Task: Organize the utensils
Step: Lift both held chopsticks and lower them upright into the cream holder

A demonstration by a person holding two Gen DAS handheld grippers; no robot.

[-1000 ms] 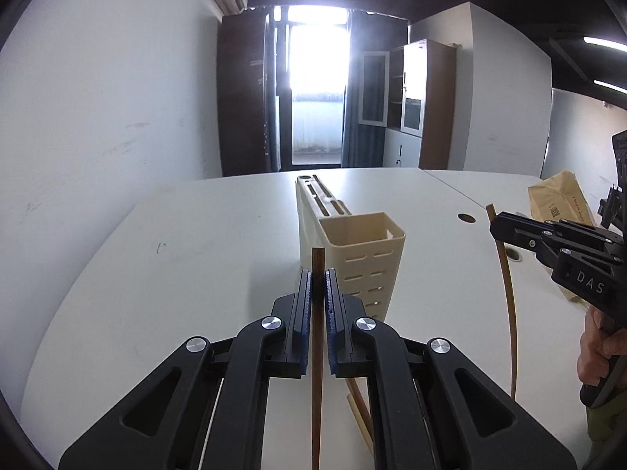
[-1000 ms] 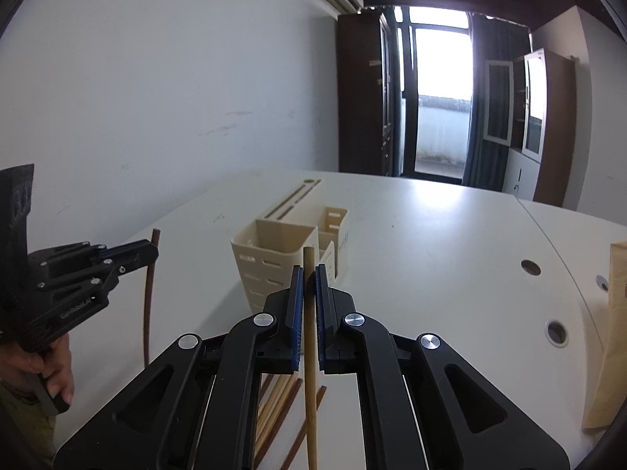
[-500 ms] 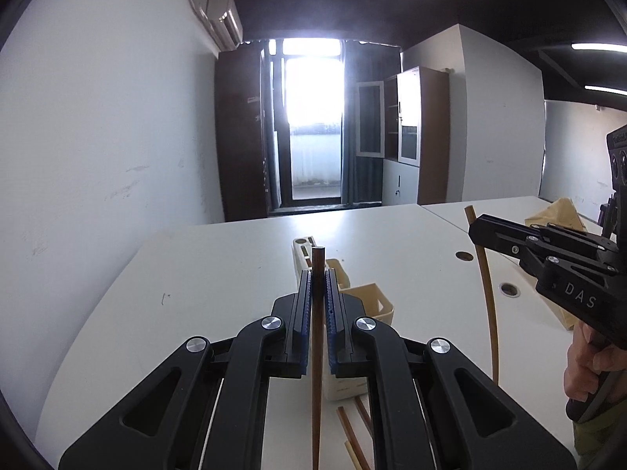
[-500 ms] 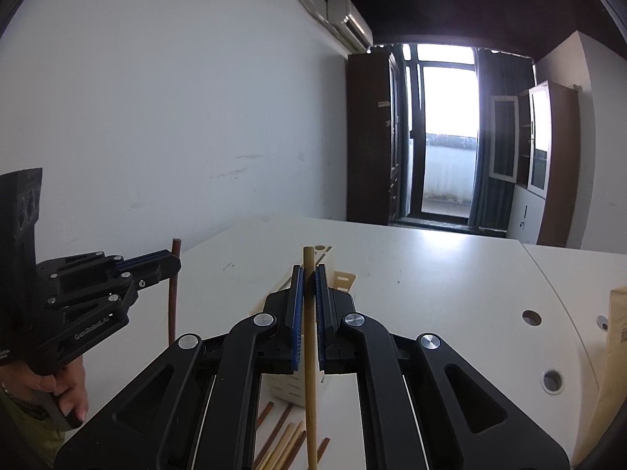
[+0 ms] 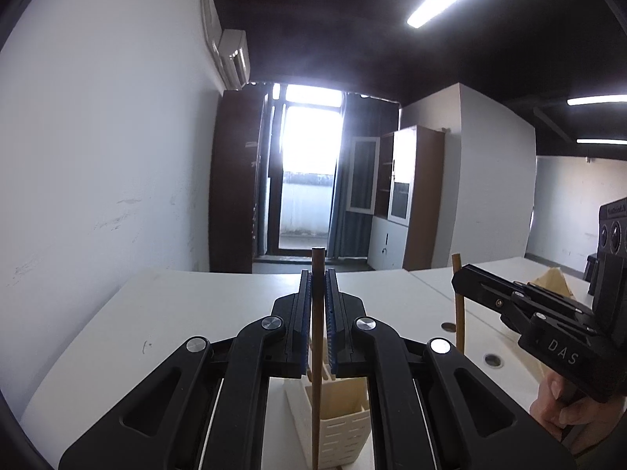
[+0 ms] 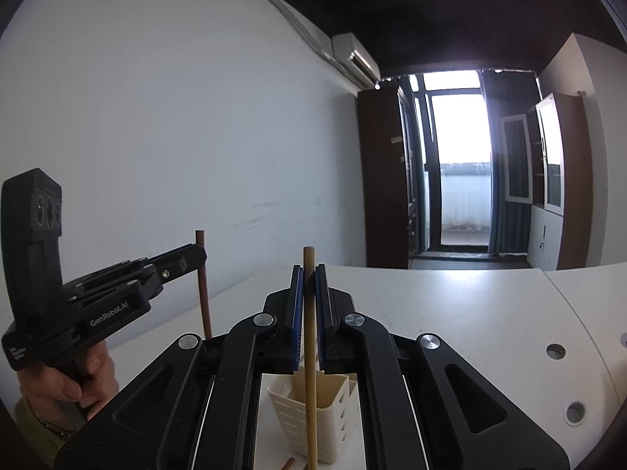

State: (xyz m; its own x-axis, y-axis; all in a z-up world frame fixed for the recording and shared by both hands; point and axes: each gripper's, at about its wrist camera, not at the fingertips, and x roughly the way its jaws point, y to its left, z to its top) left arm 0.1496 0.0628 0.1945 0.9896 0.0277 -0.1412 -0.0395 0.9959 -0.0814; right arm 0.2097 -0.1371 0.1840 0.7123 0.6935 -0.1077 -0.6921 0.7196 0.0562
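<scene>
Above the cream holder, each tool pinches one upright chopstick, apparently clear of it.

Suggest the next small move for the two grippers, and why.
Probably lower the left gripper so its dark chopstick drops into the cream holder beneath it. Both grippers clamp upright chopsticks above the holder; the right gripper with its light chopstick can follow.

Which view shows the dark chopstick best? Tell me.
The left wrist view: the dark chopstick runs upright through the centre, clamped in the left hand-held gripper, over the holder. The right wrist view shows only its upper part at the left, farther off.
</scene>
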